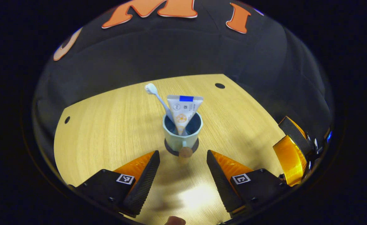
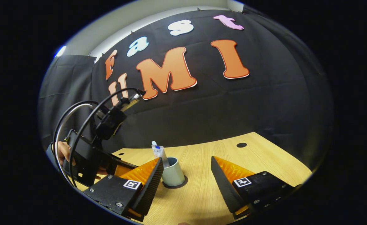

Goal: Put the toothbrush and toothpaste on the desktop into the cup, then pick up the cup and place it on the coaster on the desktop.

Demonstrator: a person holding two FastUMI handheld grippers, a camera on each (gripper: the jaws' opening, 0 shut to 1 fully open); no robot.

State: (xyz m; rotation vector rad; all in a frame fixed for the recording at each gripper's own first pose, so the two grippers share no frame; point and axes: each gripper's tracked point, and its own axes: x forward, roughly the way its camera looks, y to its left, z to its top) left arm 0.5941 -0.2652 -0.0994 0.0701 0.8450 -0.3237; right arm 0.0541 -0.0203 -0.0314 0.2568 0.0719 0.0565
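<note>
Finishing up, I see the cup point(image 1: 182, 132), toothbrush point(image 1: 157, 95) and toothpaste point(image 1: 183, 112) inside, on the coaster point(image 1: 170, 150); both my left hand-held gripper point(image 1: 183, 170) and right hand-held gripper point(image 2: 186, 179) gape apart, needing only withdrawal, I judge.

A pale blue-green ceramic cup point(image 1: 182, 132) with a dark blue inside is standing at the centre of the left gripper view, showing a round brown cork-like knob on its near side. Under it a dark grey round coaster point(image 1: 170, 149) is peeking out. A white toothpaste tube point(image 1: 182, 111) with a blue band along its top edge and an orange round mark lower down is rising from the cup, beside a white toothbrush point(image 1: 154, 92) with a pale blue neck. The light wood-grain desktop point(image 1: 108, 125) is showing small black round holes. In the right gripper view, lower centre, the cup point(image 2: 172, 173) is looking grey-green.
</note>
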